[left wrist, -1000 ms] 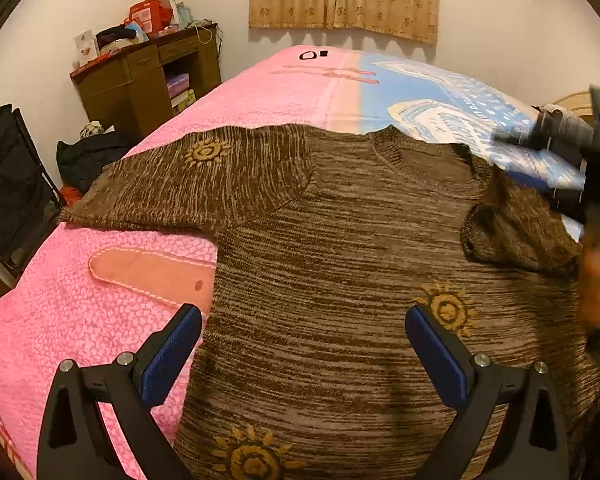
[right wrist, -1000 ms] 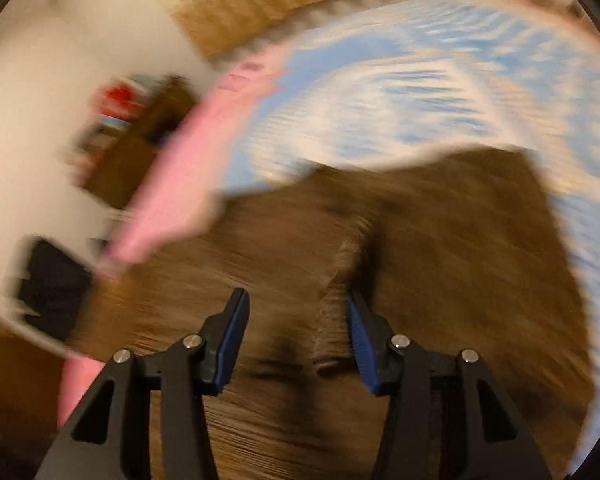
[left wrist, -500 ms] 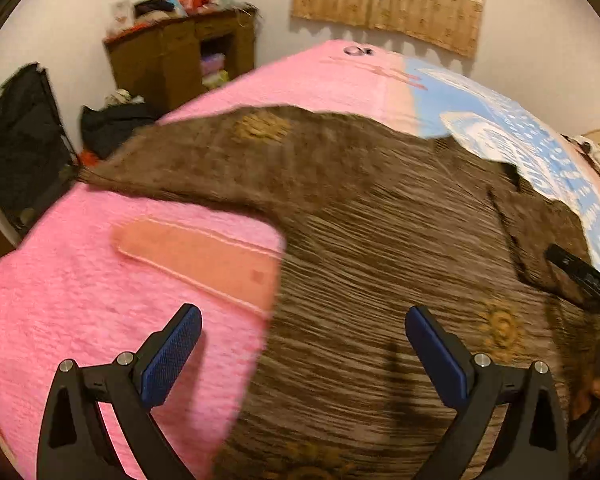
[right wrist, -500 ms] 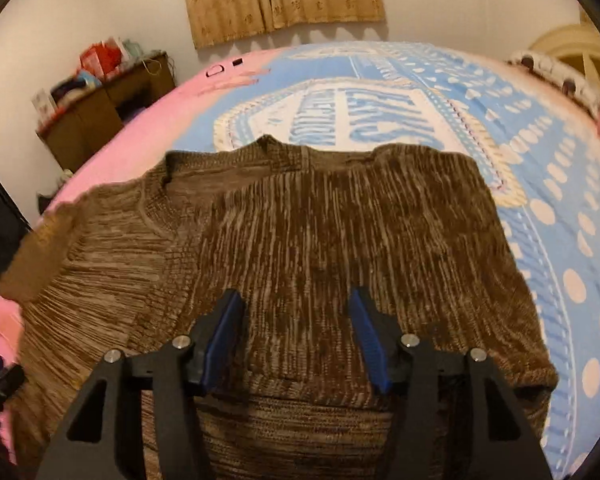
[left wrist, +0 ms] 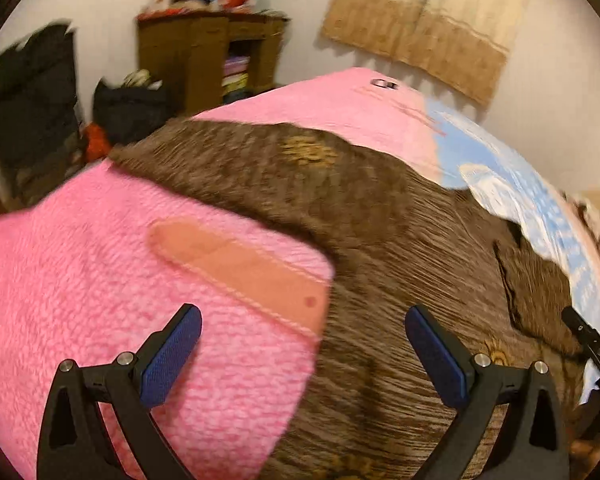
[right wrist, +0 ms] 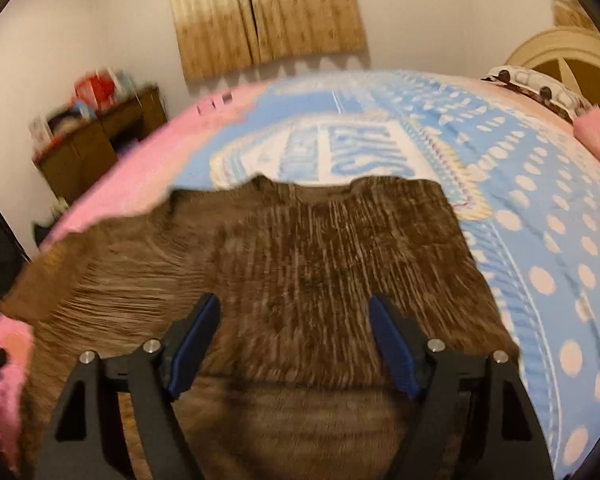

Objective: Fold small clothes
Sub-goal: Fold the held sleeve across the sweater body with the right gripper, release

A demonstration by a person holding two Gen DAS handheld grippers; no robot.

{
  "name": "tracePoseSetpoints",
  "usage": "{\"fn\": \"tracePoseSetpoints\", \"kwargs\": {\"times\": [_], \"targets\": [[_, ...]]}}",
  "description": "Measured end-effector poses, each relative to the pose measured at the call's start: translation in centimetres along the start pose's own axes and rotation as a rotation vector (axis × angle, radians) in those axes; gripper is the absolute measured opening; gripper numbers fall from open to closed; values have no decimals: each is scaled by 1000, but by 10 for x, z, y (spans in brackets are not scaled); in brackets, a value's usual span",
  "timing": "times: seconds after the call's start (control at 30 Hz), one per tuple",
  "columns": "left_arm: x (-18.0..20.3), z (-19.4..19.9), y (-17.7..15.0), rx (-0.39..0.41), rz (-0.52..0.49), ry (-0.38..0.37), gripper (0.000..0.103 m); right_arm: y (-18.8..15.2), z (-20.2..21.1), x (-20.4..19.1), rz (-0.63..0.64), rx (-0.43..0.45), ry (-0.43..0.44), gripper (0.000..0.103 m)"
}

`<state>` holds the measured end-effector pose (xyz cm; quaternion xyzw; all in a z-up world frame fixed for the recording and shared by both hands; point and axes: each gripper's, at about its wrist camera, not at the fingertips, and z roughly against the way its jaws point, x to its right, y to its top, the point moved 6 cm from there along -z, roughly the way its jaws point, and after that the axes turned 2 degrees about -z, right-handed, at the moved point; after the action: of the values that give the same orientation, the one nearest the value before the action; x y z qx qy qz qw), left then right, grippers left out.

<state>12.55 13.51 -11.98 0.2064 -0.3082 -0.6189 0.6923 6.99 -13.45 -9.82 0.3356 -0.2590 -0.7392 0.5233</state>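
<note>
brown knit sweater [left wrist: 380, 240] spread flat on a bed whose blanket [left wrist: 100, 280] is pink on one side and blue with white dots on the other [right wrist: 560, 260]. left-wrist view: one sleeve [left wrist: 228, 164] lies stretched out toward the blanket's pink edge, with a yellow sun motif [left wrist: 306, 150] near the shoulder; the opposite sleeve [left wrist: 536, 280] is folded inward over the body of the garment. left gripper [left wrist: 302, 354] hovers over the sweater's side edge, its fingers [left wrist: 172, 354] spread wide and holding nothing; one blue pad is over pink blanket, the other over brown knit. a peach-coloured appliqué strip [left wrist: 236, 264] on the blanket runs up to the sweater's edge. right-wrist view: right gripper [right wrist: 294, 342] is above the folded part of the sweater [right wrist: 320, 260], its fingers [right wrist: 390, 344] well apart and empty. neckline [right wrist: 308, 190] lies at the far end, next to the white printed panel of the blanket. background: wooden cabinet [left wrist: 208, 56] with clutter on top against the wall, black bags [left wrist: 32, 96] beside it, beige curtain [right wrist: 264, 12] above the bed. both views are motion-blurred.
</note>
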Motion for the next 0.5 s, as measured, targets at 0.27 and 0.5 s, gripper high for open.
{"fn": "tracePoseSetpoints", "kwargs": {"times": [0.27, 0.5], "targets": [[49, 1, -11, -3, -185, -18, 102, -25, -9, -72, 368, -74, -14, 56], [50, -5, -7, -7, -181, -2, 102, -20, -42, -73, 338, -157, -54, 16]]}}
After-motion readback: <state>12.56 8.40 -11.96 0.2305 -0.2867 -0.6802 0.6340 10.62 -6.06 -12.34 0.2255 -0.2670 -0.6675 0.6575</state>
